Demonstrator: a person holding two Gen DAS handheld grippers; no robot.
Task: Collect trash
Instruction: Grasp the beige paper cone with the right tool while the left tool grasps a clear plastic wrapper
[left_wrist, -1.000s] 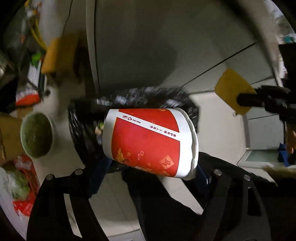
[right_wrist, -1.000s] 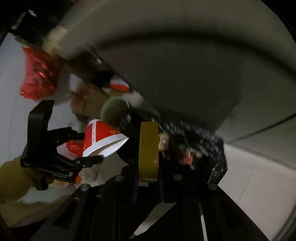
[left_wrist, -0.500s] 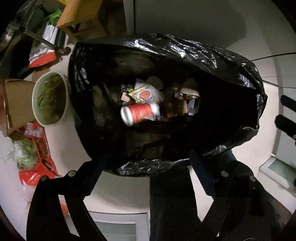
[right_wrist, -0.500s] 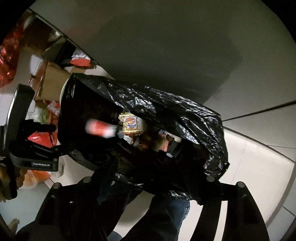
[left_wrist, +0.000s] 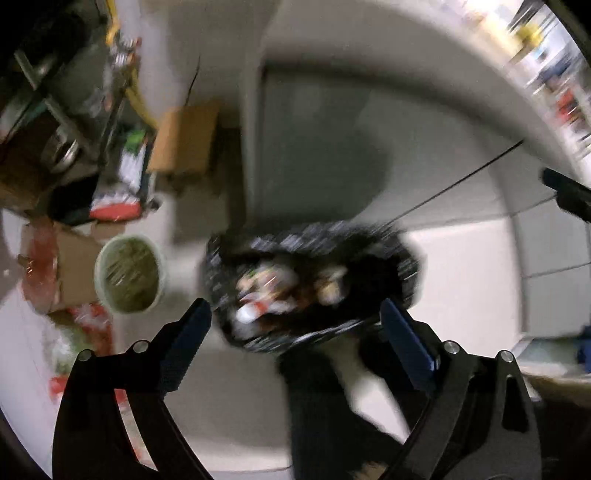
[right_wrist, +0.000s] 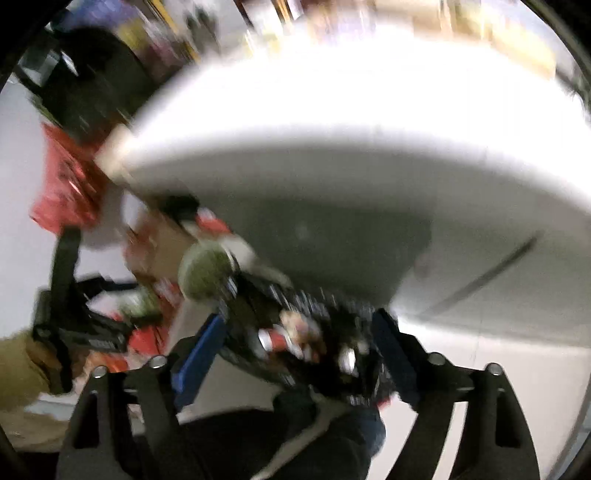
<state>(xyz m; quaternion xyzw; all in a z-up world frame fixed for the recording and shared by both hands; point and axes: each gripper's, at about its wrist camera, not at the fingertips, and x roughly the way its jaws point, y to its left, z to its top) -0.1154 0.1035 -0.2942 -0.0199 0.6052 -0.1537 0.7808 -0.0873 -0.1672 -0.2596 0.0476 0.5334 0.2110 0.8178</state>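
Below both my grippers, the black trash bag (left_wrist: 314, 284) sat open on the pale floor, well apart from the fingers. My left gripper (left_wrist: 295, 325) stood spread wide, nothing between its pads. My right gripper (right_wrist: 299, 339), jaws just opened, also empty. Red can (left_wrist: 255, 308) lay inside the bag, blurred.
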